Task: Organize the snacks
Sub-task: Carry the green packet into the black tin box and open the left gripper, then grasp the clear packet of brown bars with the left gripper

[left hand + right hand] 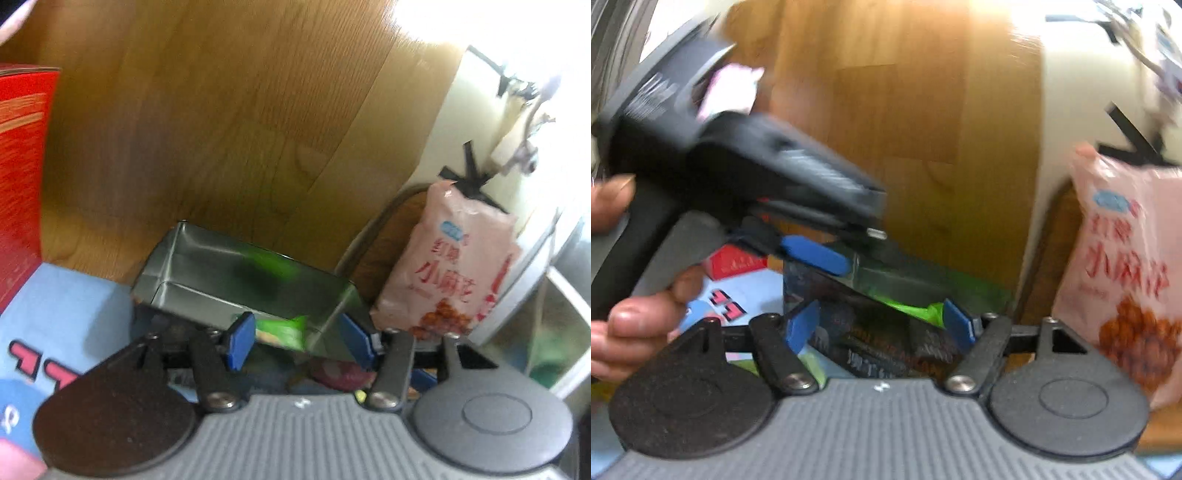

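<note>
The pink snack bag (448, 266) carries red Chinese writing, of which 小麻花 can be read, under a small blue logo, with a picture of brown fried twists near its bottom. It stands upright to the right, against a white wall (476, 122), well clear of both sets of fingers. A light blue box (62, 310) at lower left bears pink block letters too cut off to read, and a red box (22, 166) stands behind it.

The left gripper (299, 338) has its blue fingers (240, 341) spread fairly wide, and between them lies a green snack packet (282, 330); whether the pads actually press it cannot be told. The packet sits at the near edge of a shiny metal tin (207, 266), which is tilted and shows a green reflection on its inner wall.

In the right wrist view, the right gripper (882, 326) is also open, its fingers (801, 326) on either side of a dark box (871, 339) with blurred, unreadable white lettering. The green packet pokes out just beside the right-hand finger. The left gripper reaches in from the left, held by a hand (631, 321) above the wooden floor (905, 110).
</note>
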{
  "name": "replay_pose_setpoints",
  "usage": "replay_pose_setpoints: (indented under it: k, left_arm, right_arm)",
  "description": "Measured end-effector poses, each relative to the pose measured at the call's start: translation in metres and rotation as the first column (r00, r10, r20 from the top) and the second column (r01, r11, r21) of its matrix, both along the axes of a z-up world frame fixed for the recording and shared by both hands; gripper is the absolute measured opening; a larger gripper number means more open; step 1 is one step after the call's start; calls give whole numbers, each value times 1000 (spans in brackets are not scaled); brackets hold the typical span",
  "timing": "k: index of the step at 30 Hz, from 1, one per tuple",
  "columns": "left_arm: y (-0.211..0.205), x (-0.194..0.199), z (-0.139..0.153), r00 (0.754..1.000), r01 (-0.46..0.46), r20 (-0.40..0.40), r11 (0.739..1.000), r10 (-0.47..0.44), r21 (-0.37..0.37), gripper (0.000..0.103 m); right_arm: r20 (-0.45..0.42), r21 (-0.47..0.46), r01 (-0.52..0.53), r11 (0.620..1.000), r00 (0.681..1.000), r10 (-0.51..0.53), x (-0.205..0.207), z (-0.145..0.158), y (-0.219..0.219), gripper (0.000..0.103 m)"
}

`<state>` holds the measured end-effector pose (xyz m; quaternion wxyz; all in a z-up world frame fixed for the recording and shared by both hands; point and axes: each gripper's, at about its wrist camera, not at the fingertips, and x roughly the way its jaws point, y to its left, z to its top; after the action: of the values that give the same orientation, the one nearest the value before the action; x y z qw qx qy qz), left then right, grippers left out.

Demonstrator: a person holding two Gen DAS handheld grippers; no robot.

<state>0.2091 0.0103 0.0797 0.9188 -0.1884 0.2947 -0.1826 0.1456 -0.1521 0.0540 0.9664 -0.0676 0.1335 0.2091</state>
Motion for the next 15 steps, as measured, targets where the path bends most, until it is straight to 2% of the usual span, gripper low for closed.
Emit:
replay_pose_setpoints:
  k: [3, 5, 8, 9, 13, 15]
  left_arm:
    - [12, -26, 4, 1000, 9, -1, 1000, -9, -13, 53]
    - [16, -42, 5, 1000, 14, -13, 1000, -15, -22, 53]
    - [15, -60, 10, 999, 26, -30, 999, -27, -38, 53]
    - [14, -65, 11, 999, 31, -37, 999, -33, -41, 53]
    - [7, -79, 4, 994, 59, -86, 997, -62, -42, 53]
    - [1, -80, -7, 989, 74, -125, 996, -80, -52, 53]
  right_arm:
    - [-101, 111, 30, 993, 995, -19, -6, 7, -30, 74]
    - [-137, 150, 49, 987, 990, -28, -11, 16, -45, 73]
    - [-81, 109, 90, 990, 993, -82, -13, 58, -63, 64]
    - [-58, 122, 102, 987, 994, -96, -13, 79, -73, 61]
    - [66, 278, 178, 944, 977, -203, -18, 165, -131, 60]
    - [24, 316, 115, 942, 991, -129, -18, 179, -145, 60]
